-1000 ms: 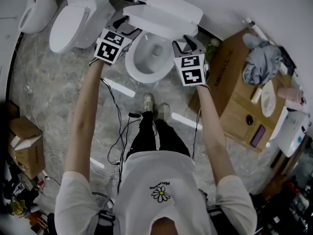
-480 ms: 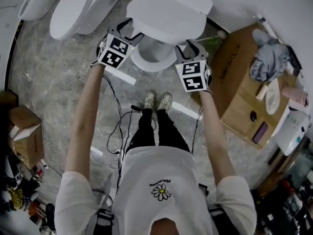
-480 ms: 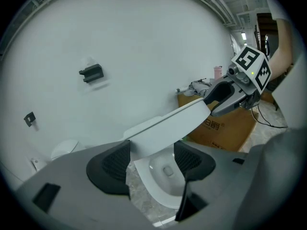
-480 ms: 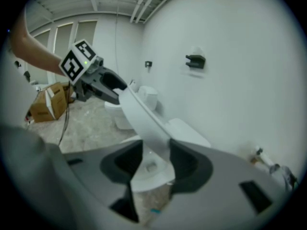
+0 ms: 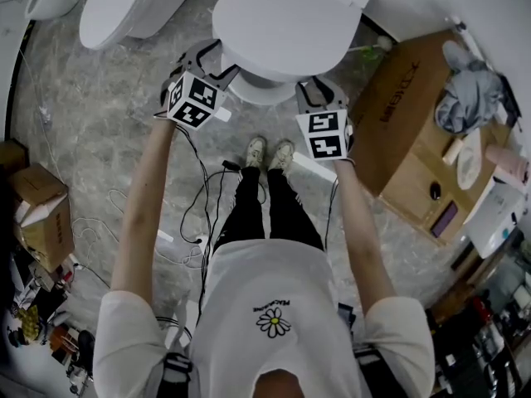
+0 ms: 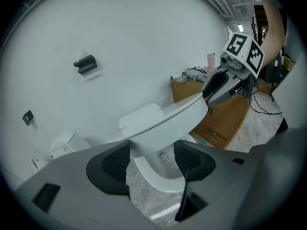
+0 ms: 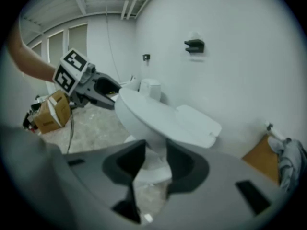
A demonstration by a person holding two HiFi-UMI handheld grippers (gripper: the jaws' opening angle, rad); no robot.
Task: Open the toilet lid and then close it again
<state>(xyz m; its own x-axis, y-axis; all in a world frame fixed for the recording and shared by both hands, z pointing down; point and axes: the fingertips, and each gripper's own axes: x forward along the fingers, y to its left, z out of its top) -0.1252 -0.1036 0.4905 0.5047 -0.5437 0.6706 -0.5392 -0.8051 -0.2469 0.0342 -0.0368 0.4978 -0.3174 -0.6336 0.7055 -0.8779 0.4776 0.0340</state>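
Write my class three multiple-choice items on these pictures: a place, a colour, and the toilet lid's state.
1. Head view: the cardboard box is on which side of the toilet lid? A left B right C on top
2. The person's trousers are: A black B white C red
3. The toilet lid is: A flat shut B tilted above the bowl C on the floor
B, box at the picture's right; A, dark legs under the white shirt; B, left gripper view shows the gap.
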